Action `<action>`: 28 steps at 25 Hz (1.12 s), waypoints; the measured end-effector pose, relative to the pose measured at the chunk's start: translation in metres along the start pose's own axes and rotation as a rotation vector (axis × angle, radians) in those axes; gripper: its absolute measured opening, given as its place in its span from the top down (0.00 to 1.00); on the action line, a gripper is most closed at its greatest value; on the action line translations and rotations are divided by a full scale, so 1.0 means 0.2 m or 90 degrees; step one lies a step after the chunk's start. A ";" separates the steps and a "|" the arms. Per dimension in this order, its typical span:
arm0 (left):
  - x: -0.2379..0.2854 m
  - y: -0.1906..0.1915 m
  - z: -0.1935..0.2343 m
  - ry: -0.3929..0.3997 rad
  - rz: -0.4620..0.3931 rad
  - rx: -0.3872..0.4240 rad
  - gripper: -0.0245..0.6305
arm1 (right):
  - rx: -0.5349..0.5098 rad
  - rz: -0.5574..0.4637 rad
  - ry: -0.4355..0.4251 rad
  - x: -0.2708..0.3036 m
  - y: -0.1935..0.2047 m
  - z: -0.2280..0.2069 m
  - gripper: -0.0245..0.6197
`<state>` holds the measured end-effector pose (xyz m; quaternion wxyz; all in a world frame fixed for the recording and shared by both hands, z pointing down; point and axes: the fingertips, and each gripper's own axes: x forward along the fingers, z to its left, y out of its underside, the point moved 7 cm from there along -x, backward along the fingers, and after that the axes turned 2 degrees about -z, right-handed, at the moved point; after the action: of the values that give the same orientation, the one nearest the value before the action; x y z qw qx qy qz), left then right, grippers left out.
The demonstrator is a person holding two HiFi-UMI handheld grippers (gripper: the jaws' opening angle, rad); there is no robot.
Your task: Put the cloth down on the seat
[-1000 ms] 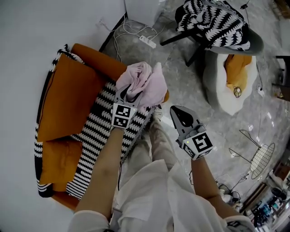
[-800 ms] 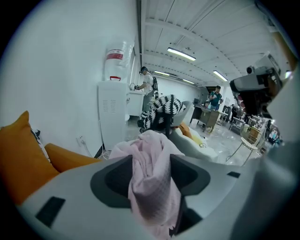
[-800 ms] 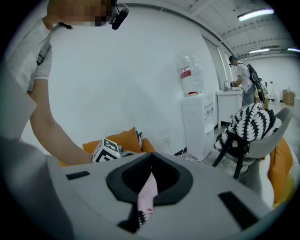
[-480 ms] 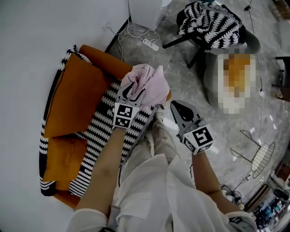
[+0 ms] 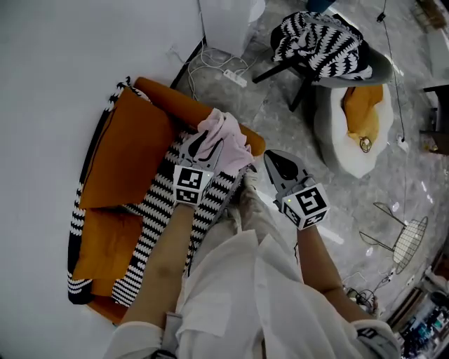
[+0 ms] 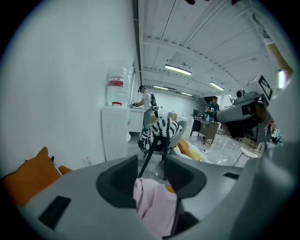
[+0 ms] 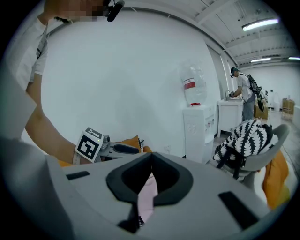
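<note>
A crumpled pink cloth [image 5: 226, 140] sits between the jaws of my left gripper [image 5: 203, 145], just over the front edge of the orange seat [image 5: 175, 99]. A black-and-white striped blanket [image 5: 151, 203] covers that seat. In the left gripper view the cloth [image 6: 154, 206] fills the gap of the left gripper [image 6: 151, 176] and touches both pads; the jaws are closing on it. My right gripper [image 5: 271, 163] hovers to the right of the cloth, above the person's knee. It is shut and holds nothing, and its tips meet in the right gripper view [image 7: 151, 174].
An orange cushion [image 5: 126, 154] leans against the wall on the seat. A grey chair with a striped throw [image 5: 319, 42] and a white floor cushion [image 5: 354, 133] stand at the upper right. A power strip with cables [image 5: 235, 77] lies beside a white cabinet [image 5: 228, 17]. A wire basket [image 5: 407, 242] sits at the right.
My left gripper has come down and towards the seat with the pink cloth, which now bunches lower and smaller. The right gripper has stayed close by, shut.
</note>
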<state>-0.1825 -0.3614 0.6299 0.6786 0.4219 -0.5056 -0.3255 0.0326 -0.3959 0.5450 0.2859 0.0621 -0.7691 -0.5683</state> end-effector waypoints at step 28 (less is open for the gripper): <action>-0.61 -0.35 -0.21 -0.048 -0.130 -0.020 0.74 | -0.066 -0.051 -0.011 -0.28 -0.23 0.26 0.95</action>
<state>-0.1764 -0.2761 0.5102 0.6287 0.4479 -0.4800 -0.4168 0.0413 -0.3440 0.4728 0.2591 0.0728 -0.7378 -0.6191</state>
